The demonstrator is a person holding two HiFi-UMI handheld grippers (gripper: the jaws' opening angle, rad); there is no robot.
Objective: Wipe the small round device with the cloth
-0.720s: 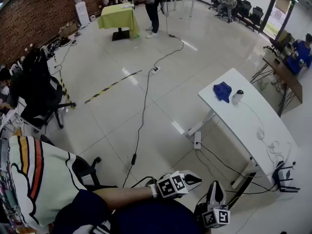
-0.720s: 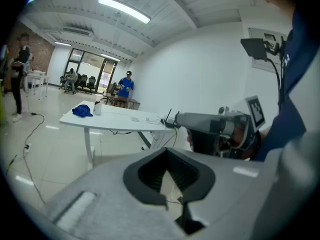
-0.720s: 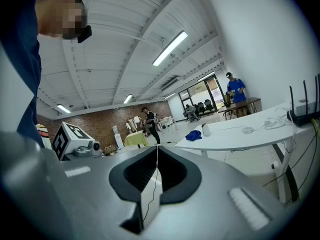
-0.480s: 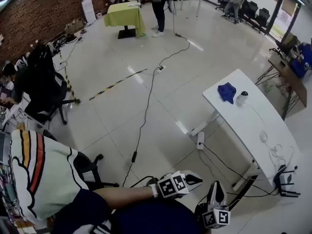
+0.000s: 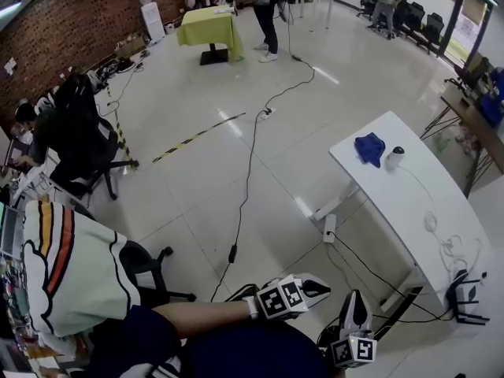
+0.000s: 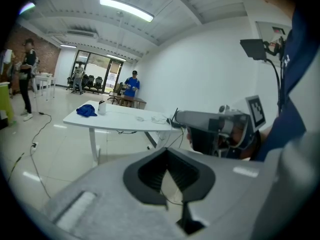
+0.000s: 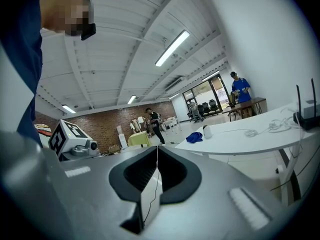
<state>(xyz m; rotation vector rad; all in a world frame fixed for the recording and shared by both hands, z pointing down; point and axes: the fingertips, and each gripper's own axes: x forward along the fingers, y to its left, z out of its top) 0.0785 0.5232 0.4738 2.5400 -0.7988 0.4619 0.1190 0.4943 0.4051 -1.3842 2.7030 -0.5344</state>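
Materials: smooth white worktop (image 5: 409,207) with a curved edge; soft, crumpled blue cloth (image 5: 370,147); glossy floor (image 5: 181,187).
Around: black cable (image 5: 250,176) trails across the floor; white cord (image 5: 431,224) lies on the worktop.
Device: small round device (image 5: 394,157), white with a dark top, upright just beside the cloth.
Fingers: left gripper (image 5: 321,287) and right gripper (image 5: 353,296) both clenched on nothing, well apart from the worktop.

glossy tiled floor (image 5: 197,172), smooth white table (image 5: 409,203), soft blue cloth (image 5: 368,147), rough brick wall (image 5: 71,22).

Bright ceiling strip lights (image 6: 126,9), floor (image 5: 197,179) glare, fisheye edges, blurred foreground
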